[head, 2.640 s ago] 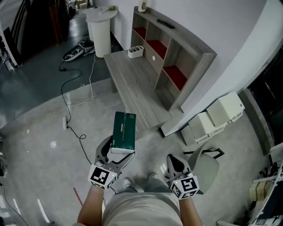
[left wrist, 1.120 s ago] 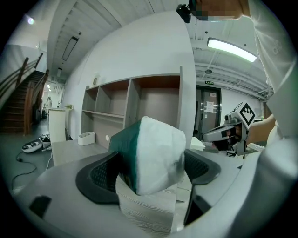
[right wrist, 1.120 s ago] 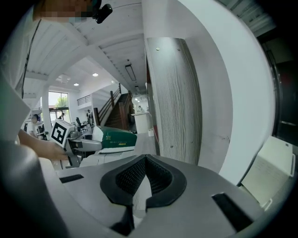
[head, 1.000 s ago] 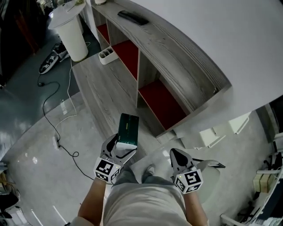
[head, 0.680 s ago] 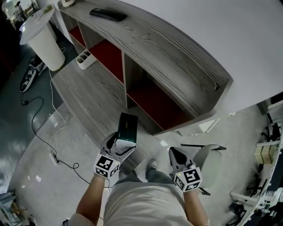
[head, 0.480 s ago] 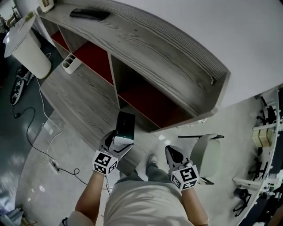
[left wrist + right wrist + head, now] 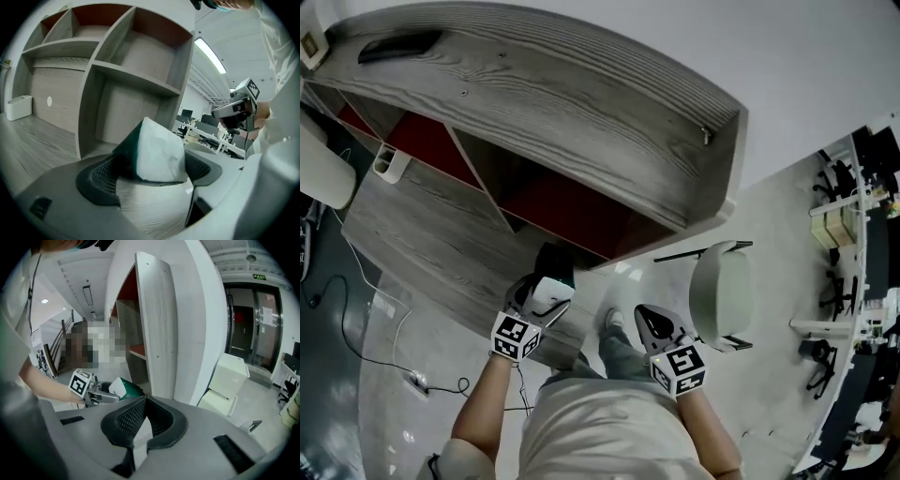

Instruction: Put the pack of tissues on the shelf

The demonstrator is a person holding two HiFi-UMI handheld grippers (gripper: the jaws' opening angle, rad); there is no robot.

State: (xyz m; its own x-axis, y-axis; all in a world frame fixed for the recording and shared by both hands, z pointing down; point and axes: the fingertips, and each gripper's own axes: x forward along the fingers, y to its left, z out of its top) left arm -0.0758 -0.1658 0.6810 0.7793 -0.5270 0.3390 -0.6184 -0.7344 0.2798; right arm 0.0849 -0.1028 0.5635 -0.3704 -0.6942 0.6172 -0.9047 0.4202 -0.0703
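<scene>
The pack of tissues (image 7: 553, 266) is dark green with a white end. My left gripper (image 7: 546, 283) is shut on that white end and holds the pack out towards the grey wooden shelf (image 7: 562, 103), just in front of a lower red-backed compartment. In the left gripper view the pack (image 7: 154, 152) sits between the jaws of the left gripper (image 7: 150, 174), with the shelf's compartments (image 7: 122, 75) straight ahead. My right gripper (image 7: 643, 316) hangs lower right, shut on nothing. The right gripper view shows the right gripper (image 7: 142, 416), the pack (image 7: 123, 386) and the shelf's side panel (image 7: 159, 333).
A low grey bench (image 7: 422, 248) runs in front of the shelf, with a white organiser box (image 7: 391, 164) on it. A dark remote (image 7: 398, 45) lies on the shelf top. A white stool (image 7: 722, 295) stands to my right. White boxes (image 7: 229, 380) sit beyond the shelf's end.
I have come closer to the shelf, which now fills the upper view. My left gripper has carried the pack forward to the lower compartment's mouth. The right gripper stays shut beside me.
</scene>
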